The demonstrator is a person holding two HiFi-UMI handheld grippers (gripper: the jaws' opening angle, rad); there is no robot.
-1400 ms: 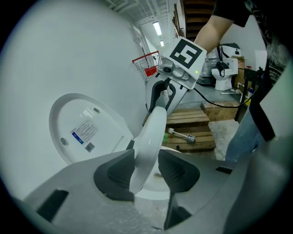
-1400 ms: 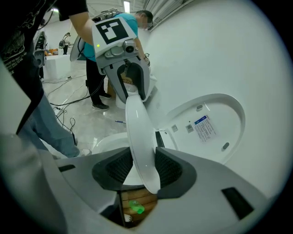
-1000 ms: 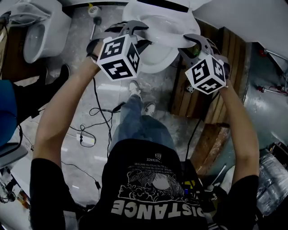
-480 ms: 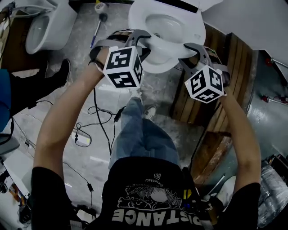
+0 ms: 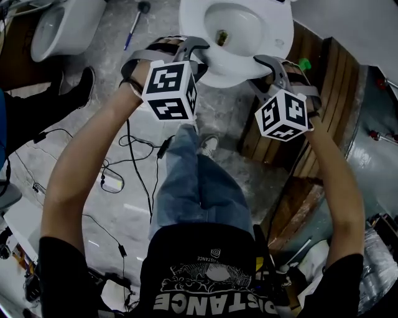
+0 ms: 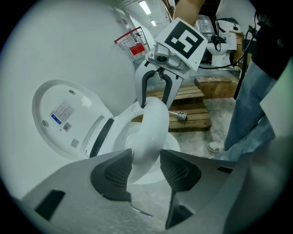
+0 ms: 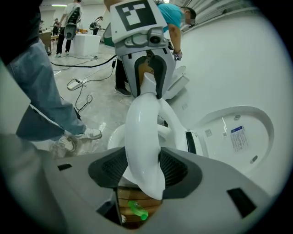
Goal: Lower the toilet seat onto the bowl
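The white toilet seat (image 5: 231, 76) lies low over the bowl (image 5: 233, 28), and whether it rests on the rim I cannot tell. The lid (image 6: 64, 119) stands raised behind it. My left gripper (image 5: 198, 53) straddles the seat's left side. In the left gripper view the seat (image 6: 151, 132) passes between the pads with a gap on the right pad's side. My right gripper (image 5: 264, 65) straddles the right side, where the seat (image 7: 142, 137) fills the space between the pads and hides their inner edges. Both sets of jaws have just been opening with the seat between them.
A wooden pallet (image 5: 323, 87) lies right of the toilet, with a green object (image 5: 303, 63) on it. A second white fixture (image 5: 62, 31) stands at the top left, a brush (image 5: 138, 18) beside it. Cables (image 5: 134, 149) trail over the floor. Another person's shoe (image 5: 81, 87) is at the left.
Both grippers have come down with the seat between them, toward the bowl. The bowl's opening now shows more fully in the head view.
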